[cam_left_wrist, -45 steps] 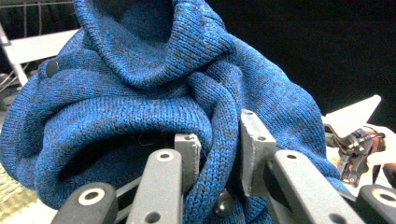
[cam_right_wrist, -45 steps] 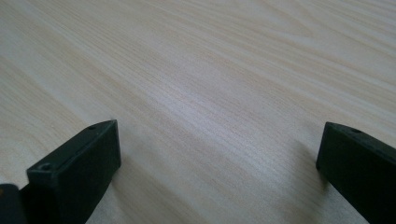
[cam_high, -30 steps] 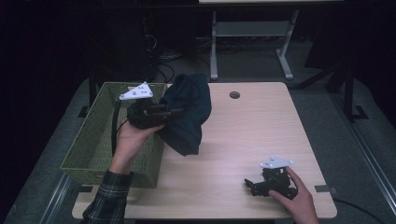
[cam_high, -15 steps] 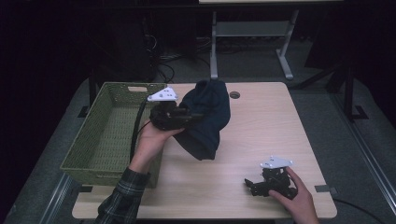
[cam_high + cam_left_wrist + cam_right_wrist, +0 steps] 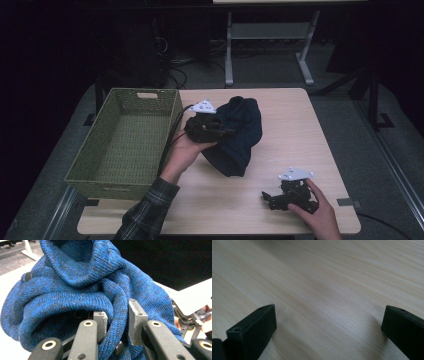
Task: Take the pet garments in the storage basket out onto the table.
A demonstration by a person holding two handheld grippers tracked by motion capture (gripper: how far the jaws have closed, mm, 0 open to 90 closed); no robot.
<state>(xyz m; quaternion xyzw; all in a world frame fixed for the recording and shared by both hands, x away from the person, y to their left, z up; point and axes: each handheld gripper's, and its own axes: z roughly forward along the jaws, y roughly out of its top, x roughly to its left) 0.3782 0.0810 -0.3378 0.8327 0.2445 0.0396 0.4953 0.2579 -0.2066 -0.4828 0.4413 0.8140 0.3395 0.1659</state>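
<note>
Blue knitted garment clamped in the left tongs, hung just beyond their tips over the counter.

A fold of the dark blue knitted wool garment [image 5: 82, 297] is pinched by the left tongs [image 5: 220, 131], its length trailing down toward the open, empty right tongs [image 5: 270, 199]; since earlier it has been carried away from the green woven basket [image 5: 120, 170], lower over the pale wooden counter [image 5: 300, 130].
</note>
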